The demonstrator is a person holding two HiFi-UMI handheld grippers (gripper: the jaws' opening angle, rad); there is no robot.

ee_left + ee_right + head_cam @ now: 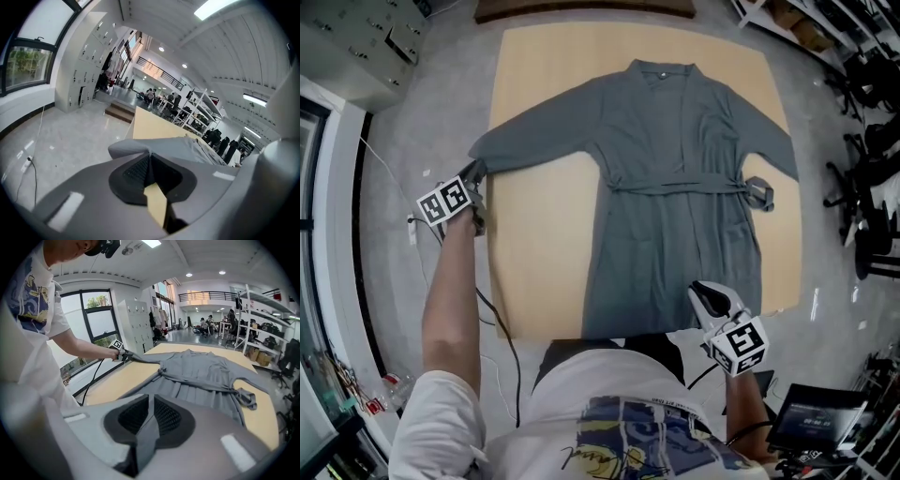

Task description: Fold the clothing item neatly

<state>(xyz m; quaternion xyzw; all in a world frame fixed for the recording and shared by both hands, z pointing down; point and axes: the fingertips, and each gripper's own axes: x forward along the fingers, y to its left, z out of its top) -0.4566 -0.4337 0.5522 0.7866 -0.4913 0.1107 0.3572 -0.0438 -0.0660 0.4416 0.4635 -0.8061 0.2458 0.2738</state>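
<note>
A: Where's the robe?
B: Table [534, 253] fills the centre of the head view. Robe [675, 141] lies flat on it, open side up, collar at top of frame, both arms spread, skirt running down to the table's bottom edge.
A: Belt?
B: Belt [675, 187] is tied across the waist. Its loose end lies at the robe's right side in frame.
A: Left gripper?
B: Left gripper [476, 176] is mid-left of frame, at the table's left edge. Jaws are together, pinching the end of the sleeve [534, 139]. Grey cloth bunches at the jaw tips in its own view. The sleeve is pulled out straight, its end just past the table edge.
A: Right gripper?
B: Right gripper [705, 298] is lower right of frame, at the table's bottom edge. Jaws are clamped on the hem [146, 439], with a grey fold running between the pads.
</note>
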